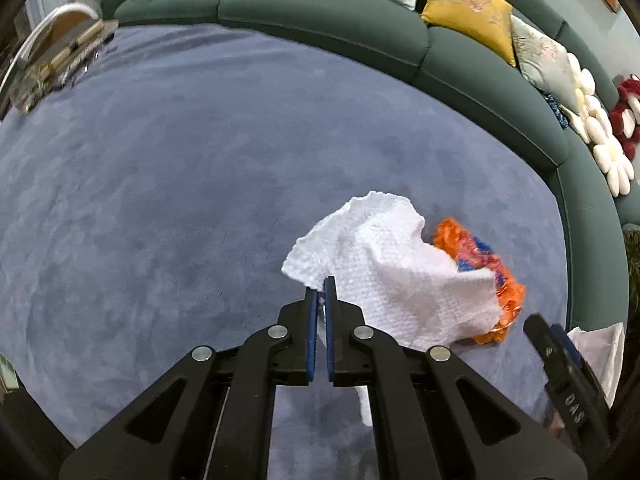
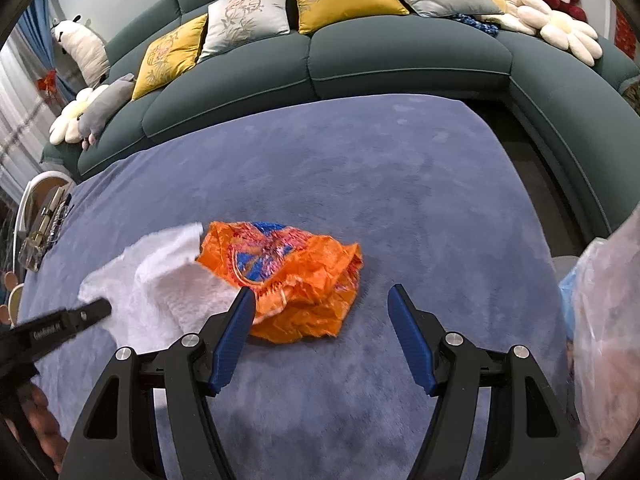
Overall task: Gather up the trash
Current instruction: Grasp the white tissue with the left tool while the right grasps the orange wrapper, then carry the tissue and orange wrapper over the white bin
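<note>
So the left gripper (image 1: 320, 292) has its jaws clamped on the white paper towel (image 1: 392, 264), which lies on the blue carpet (image 1: 160, 200) beside the orange wrapper (image 2: 288, 280). The right gripper (image 2: 320, 300) hangs over the wrapper, jaws apart. Next it probably needs to drop down and pinch it.

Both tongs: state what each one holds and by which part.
Left tongs are shut on the white paper towel, pinching its near edge. Right tongs stand open and hold nothing; the orange wrapper lies just ahead of them.
</note>
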A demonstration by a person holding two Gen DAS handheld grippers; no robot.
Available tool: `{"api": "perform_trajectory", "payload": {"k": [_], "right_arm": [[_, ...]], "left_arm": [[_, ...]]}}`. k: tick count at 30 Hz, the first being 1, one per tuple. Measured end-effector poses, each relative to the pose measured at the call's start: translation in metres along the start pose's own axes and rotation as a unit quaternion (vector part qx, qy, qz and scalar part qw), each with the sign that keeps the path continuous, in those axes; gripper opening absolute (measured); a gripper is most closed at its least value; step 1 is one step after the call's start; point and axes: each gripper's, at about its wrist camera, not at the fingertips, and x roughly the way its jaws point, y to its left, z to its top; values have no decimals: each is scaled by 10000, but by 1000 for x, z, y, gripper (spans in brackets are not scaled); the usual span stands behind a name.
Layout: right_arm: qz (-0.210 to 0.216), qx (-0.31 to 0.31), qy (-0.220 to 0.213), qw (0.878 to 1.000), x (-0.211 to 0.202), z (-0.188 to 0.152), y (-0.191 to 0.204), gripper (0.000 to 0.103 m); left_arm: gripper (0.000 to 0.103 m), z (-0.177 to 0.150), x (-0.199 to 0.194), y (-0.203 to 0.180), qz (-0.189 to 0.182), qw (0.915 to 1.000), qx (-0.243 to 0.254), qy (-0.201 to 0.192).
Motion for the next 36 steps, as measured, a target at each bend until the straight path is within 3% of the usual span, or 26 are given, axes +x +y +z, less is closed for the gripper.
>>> {"api": "perform_trajectory", "payload": {"k": [1,2,3,5,10,12,13,15,16,18,19,27,36], "right_arm": [[7,-22,5,10000,3,2,1,66],[-3,-46,11,10000,6,4,2,66],[-17,-74,27,10000,10,6,4,66],[-46,-101,91,9999,20,10,7,66],[-117,-91,288,9995,38,10,8,66],[-89,-76,357,9993,43,7,7,66],[-57,-76,411,9991,45,5,6,65],[-22,-62,506,9987,49,-2,4,55],[-9,-42,491,9988,49,-5,3,54],[45,-16,455,9990,46,-7,2,39],[70,2,461,9989,45,-8,2,38],[79,214,106,9997,8,-4,-11,30],[-191,471,-598,9969,-71,2,-56,29]], "left_arm": [[4,-1,3,2,-75,9999,-53,64],[11,-3,5,3,-166,9997,-87,122],[32,-5,7,2,-206,9996,-102,183],[63,-9,12,0,-200,9994,-138,235],[71,-18,30,-8,-278,9987,-122,401],[70,-22,40,-12,-220,9983,-111,524],[70,-23,39,-15,-155,9990,-51,407],[58,-24,40,-23,-67,9991,107,402],[50,-25,39,-25,-79,9991,160,382],[6,-24,40,-30,-183,9983,315,450],[3,-23,41,-30,-269,9976,343,530],[2,-24,6,-42,-497,9976,434,229],[2,-35,-49,-85,-807,9928,859,-198]]}}
